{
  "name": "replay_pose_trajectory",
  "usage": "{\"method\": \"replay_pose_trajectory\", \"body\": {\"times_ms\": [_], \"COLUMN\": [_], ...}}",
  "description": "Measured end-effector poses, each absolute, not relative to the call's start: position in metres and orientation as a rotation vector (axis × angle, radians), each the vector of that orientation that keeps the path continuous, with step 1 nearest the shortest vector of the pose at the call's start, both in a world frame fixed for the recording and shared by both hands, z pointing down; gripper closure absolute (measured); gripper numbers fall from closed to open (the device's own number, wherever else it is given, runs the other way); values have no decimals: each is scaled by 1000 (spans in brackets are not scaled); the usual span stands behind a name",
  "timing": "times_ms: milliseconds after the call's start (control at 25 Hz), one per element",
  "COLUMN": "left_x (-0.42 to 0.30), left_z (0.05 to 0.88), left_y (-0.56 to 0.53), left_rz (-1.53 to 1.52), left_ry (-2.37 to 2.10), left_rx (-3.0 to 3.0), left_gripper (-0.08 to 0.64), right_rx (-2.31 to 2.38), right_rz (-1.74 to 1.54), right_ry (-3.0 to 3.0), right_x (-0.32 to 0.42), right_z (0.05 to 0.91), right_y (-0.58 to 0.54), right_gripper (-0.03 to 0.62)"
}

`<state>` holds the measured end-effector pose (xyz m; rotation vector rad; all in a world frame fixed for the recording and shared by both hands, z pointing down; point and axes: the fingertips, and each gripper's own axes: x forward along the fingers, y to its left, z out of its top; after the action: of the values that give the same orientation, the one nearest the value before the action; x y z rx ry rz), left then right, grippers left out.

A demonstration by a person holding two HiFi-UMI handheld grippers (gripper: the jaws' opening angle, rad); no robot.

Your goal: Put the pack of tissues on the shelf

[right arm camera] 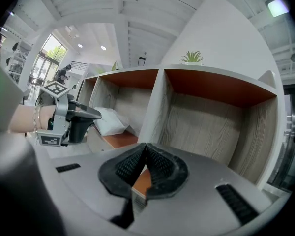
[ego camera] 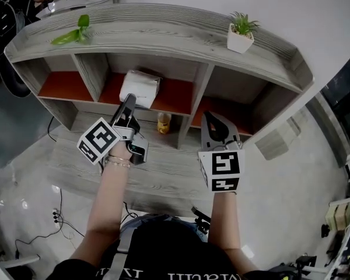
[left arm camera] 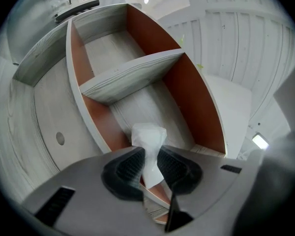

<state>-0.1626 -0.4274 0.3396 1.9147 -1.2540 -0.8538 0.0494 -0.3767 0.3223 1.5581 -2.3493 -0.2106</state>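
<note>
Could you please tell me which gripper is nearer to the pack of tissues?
Left. The left gripper pinches the pack of tissues in the middle compartment of the shelf; the right gripper hangs apart, jaws shut and empty, before the right-hand compartment.

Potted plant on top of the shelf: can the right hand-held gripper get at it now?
Probably yes. The potted plant stands alone on the open top of the shelf, with nothing over or close to it, and the right hand-held gripper is empty, jaws together; they would have to open first.
</note>
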Motion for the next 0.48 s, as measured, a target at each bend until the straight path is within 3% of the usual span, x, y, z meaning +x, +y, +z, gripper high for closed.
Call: {"method": "replay_pose_trajectory", "body": {"times_ms": [480], "left_x": [-173], "left_z": [368], "left_y": [-420], "left_rz": [-842], "left_ry": [-1210], "left_rx": [1681], "left_gripper": [476], "right_rx": [1586], "right_rz": [-244], "right_ry": [-2346], "right_x": [44], "right_z": [315], "right_y": [-369], "right_gripper": [575]}}
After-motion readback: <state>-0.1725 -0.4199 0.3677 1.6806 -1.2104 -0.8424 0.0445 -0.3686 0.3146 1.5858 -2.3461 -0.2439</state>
